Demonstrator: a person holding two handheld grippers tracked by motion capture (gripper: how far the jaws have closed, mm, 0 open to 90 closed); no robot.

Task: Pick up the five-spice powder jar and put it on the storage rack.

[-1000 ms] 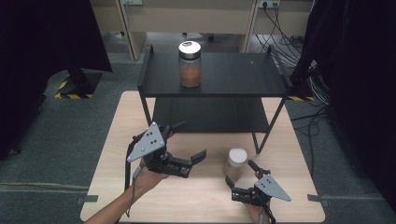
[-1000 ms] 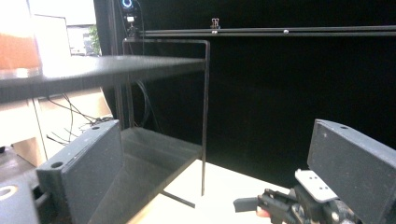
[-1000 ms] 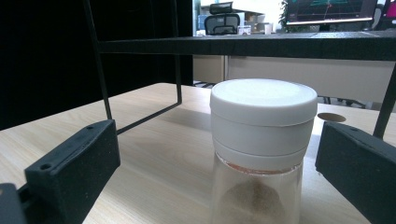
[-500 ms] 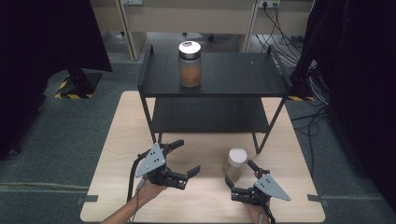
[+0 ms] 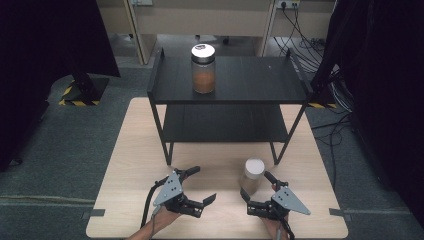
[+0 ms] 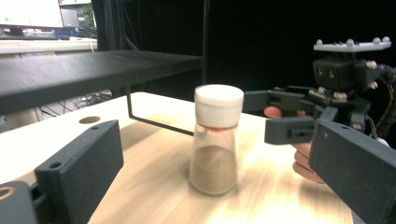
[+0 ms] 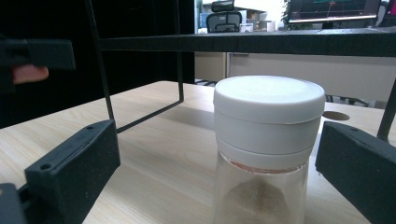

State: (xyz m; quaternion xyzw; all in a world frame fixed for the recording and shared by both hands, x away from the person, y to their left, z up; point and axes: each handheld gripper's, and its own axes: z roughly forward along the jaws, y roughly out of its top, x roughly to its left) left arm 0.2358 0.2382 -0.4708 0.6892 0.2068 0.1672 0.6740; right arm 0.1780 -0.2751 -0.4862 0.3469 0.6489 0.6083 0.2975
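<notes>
A small glass jar (image 5: 253, 175) with a white lid and brown powder stands on the wooden table (image 5: 135, 150) in front of the rack. My right gripper (image 5: 255, 184) is open, its jaws on either side of the jar (image 7: 266, 140) without touching it. My left gripper (image 5: 204, 184) is open with nothing between its fingers. It sits to the left of the jar and points at it. In the left gripper view the jar (image 6: 217, 140) stands ahead between the jaws, with the right gripper (image 6: 299, 121) behind it.
A black two-level rack (image 5: 260, 80) stands at the back of the table. A taller jar (image 5: 203, 68) of brown powder with a silver lid sits on its top shelf. The rack's lower shelf (image 5: 225, 125) is bare. The rack's legs (image 5: 167, 147) stand close behind the grippers.
My left gripper has moved back toward the table's front edge and a little right, turning toward the small jar. The right gripper and the jar have stayed put.
</notes>
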